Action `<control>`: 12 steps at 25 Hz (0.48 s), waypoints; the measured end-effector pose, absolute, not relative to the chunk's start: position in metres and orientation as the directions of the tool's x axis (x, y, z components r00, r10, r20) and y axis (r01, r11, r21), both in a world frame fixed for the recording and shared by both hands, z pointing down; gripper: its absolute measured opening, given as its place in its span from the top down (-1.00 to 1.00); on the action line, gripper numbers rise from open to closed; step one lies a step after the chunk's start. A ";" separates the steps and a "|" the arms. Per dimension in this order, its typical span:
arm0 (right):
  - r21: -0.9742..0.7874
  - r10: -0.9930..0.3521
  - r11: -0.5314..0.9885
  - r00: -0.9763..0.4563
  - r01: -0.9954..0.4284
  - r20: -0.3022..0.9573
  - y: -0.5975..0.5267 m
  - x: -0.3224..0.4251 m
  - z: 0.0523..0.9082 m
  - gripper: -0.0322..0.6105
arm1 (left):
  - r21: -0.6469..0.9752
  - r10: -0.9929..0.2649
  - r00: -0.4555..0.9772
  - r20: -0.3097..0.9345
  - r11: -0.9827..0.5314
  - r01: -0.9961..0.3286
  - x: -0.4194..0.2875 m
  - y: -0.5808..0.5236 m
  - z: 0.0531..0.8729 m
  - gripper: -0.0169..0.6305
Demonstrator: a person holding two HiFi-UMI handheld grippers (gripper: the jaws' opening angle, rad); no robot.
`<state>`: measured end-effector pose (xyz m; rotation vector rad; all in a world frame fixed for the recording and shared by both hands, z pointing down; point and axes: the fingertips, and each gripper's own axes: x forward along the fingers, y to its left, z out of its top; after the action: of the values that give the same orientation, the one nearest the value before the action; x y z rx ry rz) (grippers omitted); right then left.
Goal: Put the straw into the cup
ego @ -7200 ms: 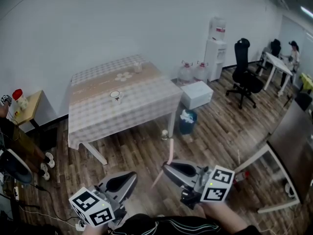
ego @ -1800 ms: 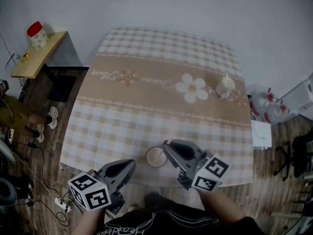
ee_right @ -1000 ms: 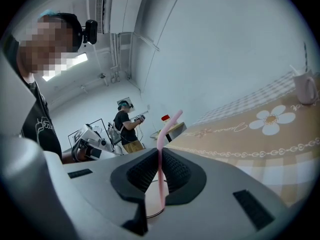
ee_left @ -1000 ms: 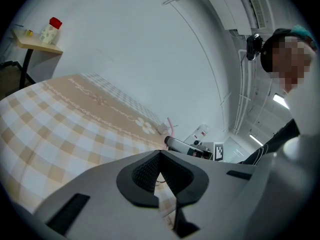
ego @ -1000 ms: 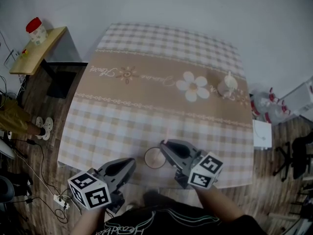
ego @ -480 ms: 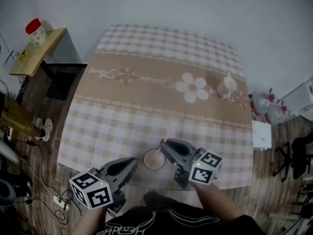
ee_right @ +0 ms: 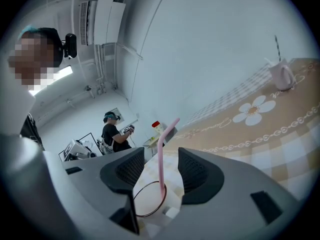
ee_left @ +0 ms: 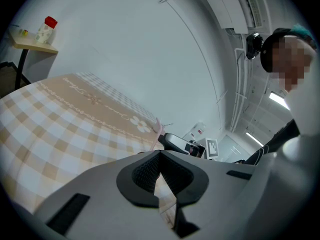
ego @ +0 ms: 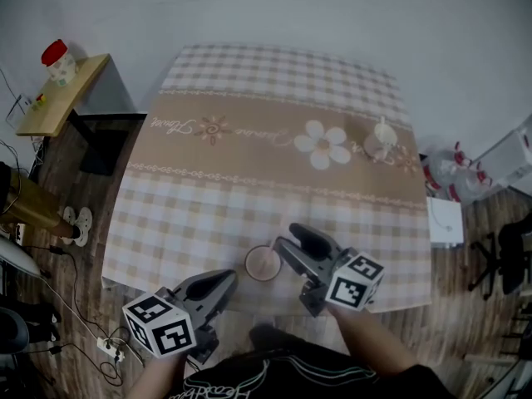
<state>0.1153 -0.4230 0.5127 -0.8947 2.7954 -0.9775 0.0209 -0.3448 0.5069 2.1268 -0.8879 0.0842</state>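
Right gripper view: the right tool (ee_right: 161, 168) has its jaws spread wide, having just been opening, and they grip nothing.
Between the jaws: the pink straw (ee_right: 160, 156) stands in the gap with space on both sides, and neither pad appears to press it.
Straw's axis: near upright, with its lower end down inside the cup (ee_right: 150, 200) against the rim. The bent top leans off to the right of this view.
Cup from the tool: just ahead of and below the jaw tips, centred between them. It stands on the table (ego: 249, 140) close to the near edge.
Left tool (ee_left: 160, 154): its tips are closed together with nothing between them. It hangs by the table's near edge, to the left of the cup and apart from it.
Nearer hand: the right, by far. Its jaws flank the straw, while the left tool only points towards the table.
Task state: judged done in substance, since the straw sits in the cup and is let go.
Coming move turns on: the straw stands straight ahead along the tool's line, so a pull straight back should clear it. A sideways swing risks a pad knocking the straw or tipping the cup.
Farther out: another cup (ego: 382, 144) stands at the table's far right, well apart.
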 end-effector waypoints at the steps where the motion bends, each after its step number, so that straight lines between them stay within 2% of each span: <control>1: -0.581 -0.556 0.626 -0.820 -0.521 0.137 -0.419 0.121 0.509 0.27 | 0.659 -0.566 0.752 0.338 -0.427 -0.619 0.020 -0.339 0.505 0.96; 6: -0.528 -0.646 0.619 -0.759 -0.582 0.079 -0.326 0.143 0.494 0.27 | 0.617 -0.588 0.756 0.289 -0.489 -0.616 0.013 -0.243 0.502 0.96; 12: -0.486 -0.683 0.647 -0.730 -0.588 -0.026 -0.280 0.159 0.449 0.30 | 0.580 -0.589 0.766 0.257 -0.540 -0.610 0.015 -0.208 0.480 0.96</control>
<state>0.1590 -0.2801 0.4490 -1.0394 2.6590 -0.6755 0.0147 -0.2079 0.4798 2.2871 -0.8909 0.0400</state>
